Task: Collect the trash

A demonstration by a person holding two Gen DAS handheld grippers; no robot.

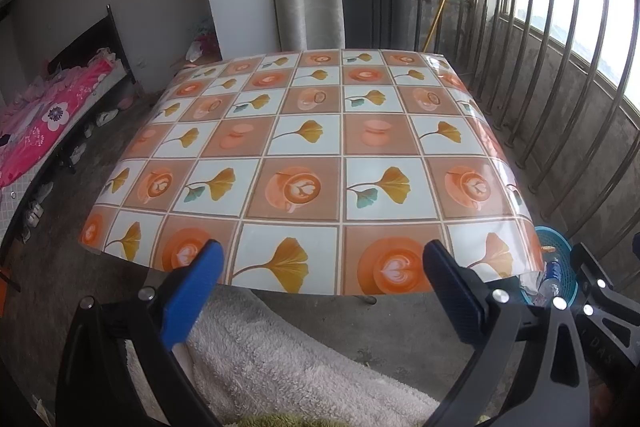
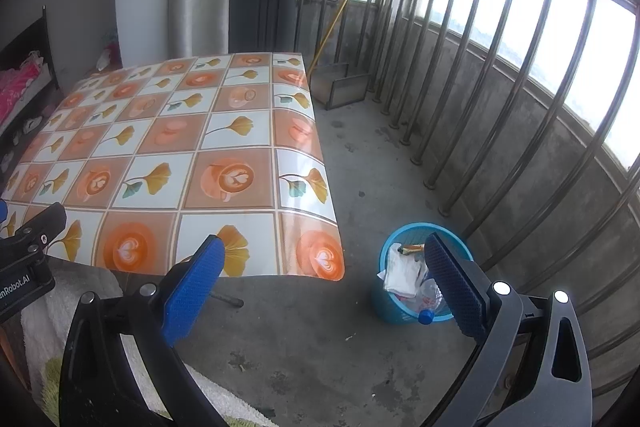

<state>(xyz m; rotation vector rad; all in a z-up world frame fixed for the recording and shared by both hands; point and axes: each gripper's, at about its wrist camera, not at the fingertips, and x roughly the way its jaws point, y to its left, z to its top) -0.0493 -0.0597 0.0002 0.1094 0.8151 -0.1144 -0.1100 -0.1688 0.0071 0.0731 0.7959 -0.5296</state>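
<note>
A blue plastic waste basket (image 2: 390, 307) stands on the concrete floor to the right of the table. It holds crumpled white paper (image 2: 402, 273), a clear plastic bottle with a blue cap (image 2: 426, 315) and an orange wrapper (image 2: 412, 248). My right gripper (image 2: 324, 287) is open and empty, held above the floor just left of the basket. My left gripper (image 1: 320, 291) is open and empty at the table's near edge. The basket also shows at the right in the left wrist view (image 1: 558, 259). The table (image 1: 304, 147) has an orange and white patterned cloth.
A metal railing (image 2: 500, 99) curves along the right side. A metal dustpan (image 2: 340, 87) with a yellow handle stands beyond the table. A bed with pink bedding (image 1: 44, 119) is at the left. A whitish towel (image 1: 260, 351) lies below my grippers.
</note>
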